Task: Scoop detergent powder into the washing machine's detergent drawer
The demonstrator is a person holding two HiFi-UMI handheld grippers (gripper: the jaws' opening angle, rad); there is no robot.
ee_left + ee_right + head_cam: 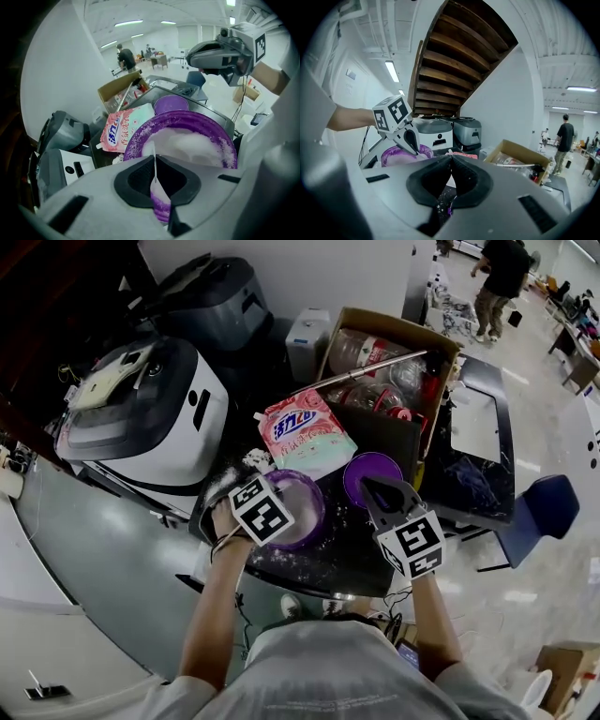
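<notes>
A purple bowl point(307, 512) point(187, 140) heaped with white detergent powder is held over the dark table point(337, 554). My left gripper point(272, 486) point(154, 165) is shut on its near rim. A second purple bowl point(367, 471) point(170, 103) sits to its right. My right gripper point(377, 491) point(450, 161) hangs above it with jaws shut; only a small purple speck shows low between them. The pink detergent bag point(305, 432) point(125, 127) lies behind the bowls. The white washing machine point(141, 418) point(433, 132) stands at the left. I cannot make out its drawer.
An open cardboard box point(384, 357) point(520, 157) of bottles with a metal rod stands behind the bag. A grey machine point(206, 296) and a small white unit point(307, 338) sit at the back. Spilled powder dusts the table. A blue chair point(539, 507) stands right; a person point(497, 282) walks far off.
</notes>
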